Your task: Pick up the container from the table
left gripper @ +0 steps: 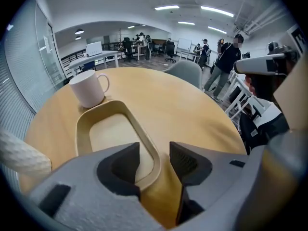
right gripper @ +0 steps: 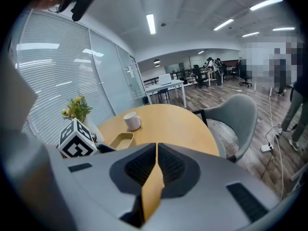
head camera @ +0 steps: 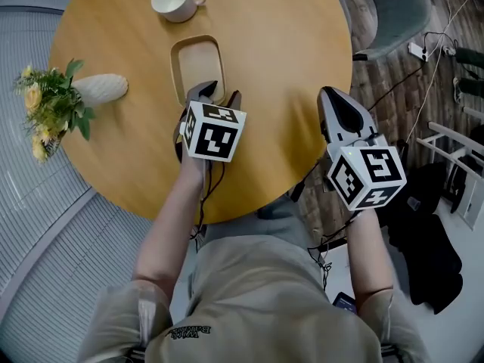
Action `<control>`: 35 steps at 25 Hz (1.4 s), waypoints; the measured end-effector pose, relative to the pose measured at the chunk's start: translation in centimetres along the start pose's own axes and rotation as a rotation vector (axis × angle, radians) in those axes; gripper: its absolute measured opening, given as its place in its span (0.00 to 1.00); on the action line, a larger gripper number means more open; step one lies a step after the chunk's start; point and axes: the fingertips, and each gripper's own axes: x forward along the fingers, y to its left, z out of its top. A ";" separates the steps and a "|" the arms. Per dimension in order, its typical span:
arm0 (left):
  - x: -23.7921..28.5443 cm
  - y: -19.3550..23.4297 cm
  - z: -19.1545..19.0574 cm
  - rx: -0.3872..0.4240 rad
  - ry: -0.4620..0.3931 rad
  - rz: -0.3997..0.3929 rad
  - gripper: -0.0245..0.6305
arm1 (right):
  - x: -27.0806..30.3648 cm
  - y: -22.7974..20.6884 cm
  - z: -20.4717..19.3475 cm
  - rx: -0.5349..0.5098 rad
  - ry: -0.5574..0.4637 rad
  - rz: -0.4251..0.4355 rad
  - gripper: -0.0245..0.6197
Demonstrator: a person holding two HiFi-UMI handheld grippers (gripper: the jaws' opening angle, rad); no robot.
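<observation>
A shallow tan container [head camera: 197, 66] with rounded corners lies on the round wooden table [head camera: 280, 44], its inside bare. My left gripper [head camera: 220, 95] is open and straddles the container's near right rim [left gripper: 153, 154], one finger inside the wall and one outside, with a gap on both sides. My right gripper [head camera: 335, 101] is shut with nothing between its fingers and hovers at the table's right edge. From the right gripper view the container [right gripper: 121, 139] shows small, just right of the left gripper's marker cube [right gripper: 77, 139].
A white mug [head camera: 176, 1] stands just beyond the container. A white vase with yellow flowers [head camera: 69, 97] lies at the table's left edge. A grey chair [head camera: 395, 7] sits at the far right, with cables on the floor [head camera: 423, 48]. People stand in the office background.
</observation>
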 end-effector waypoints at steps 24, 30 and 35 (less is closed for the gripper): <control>-1.4 -0.9 0.3 0.056 -0.030 0.032 0.09 | -0.6 0.1 -1.6 0.010 0.013 0.020 0.09; -4.7 -0.9 3.7 0.097 -0.137 0.067 0.09 | -3.3 -0.4 1.0 -0.007 -0.045 -0.014 0.09; -9.3 -1.8 7.1 0.109 -0.244 0.071 0.09 | -6.1 -0.3 3.7 -0.029 -0.115 -0.038 0.09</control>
